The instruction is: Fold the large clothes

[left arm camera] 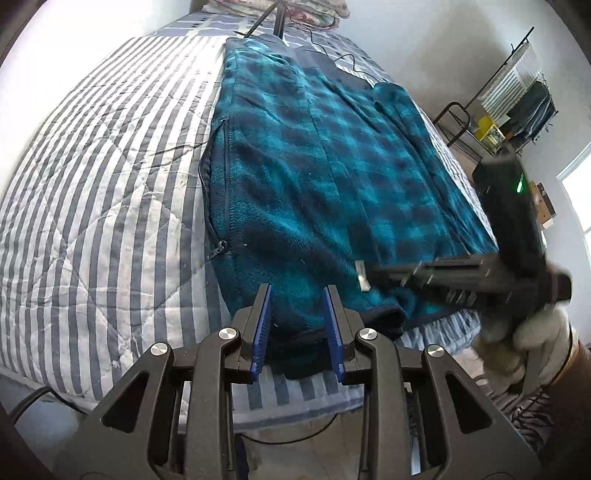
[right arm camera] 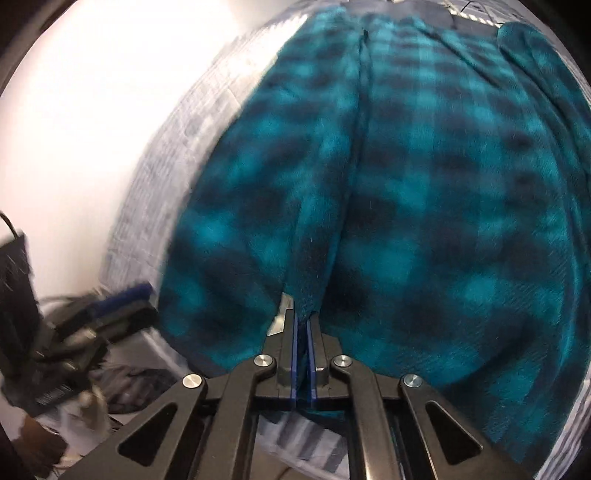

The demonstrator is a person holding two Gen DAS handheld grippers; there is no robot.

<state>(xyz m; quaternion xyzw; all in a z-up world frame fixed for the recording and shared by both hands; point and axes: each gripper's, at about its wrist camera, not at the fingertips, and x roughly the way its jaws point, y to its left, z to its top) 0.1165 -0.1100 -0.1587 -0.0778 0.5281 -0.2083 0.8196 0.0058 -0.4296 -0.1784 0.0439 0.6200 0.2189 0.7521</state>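
Note:
A teal and navy plaid fleece jacket (left arm camera: 325,162) lies lengthwise on the striped bed, sleeves folded in, collar at the far end. My left gripper (left arm camera: 297,295) is open and empty, its blue pads on either side of the jacket's near hem corner. My right gripper (right arm camera: 303,325) is shut on a pinch of the jacket's (right arm camera: 424,184) hem and lifts it into a ridge. From the left wrist view the right gripper (left arm camera: 373,275) shows as a blurred black bar over the jacket's right hem.
The grey and white striped quilt (left arm camera: 99,199) covers the bed, with a thin black cable (left arm camera: 173,149) on it. Folded bedding (left arm camera: 295,9) and tripod legs sit at the far end. A clothes rack (left arm camera: 517,92) stands right of the bed.

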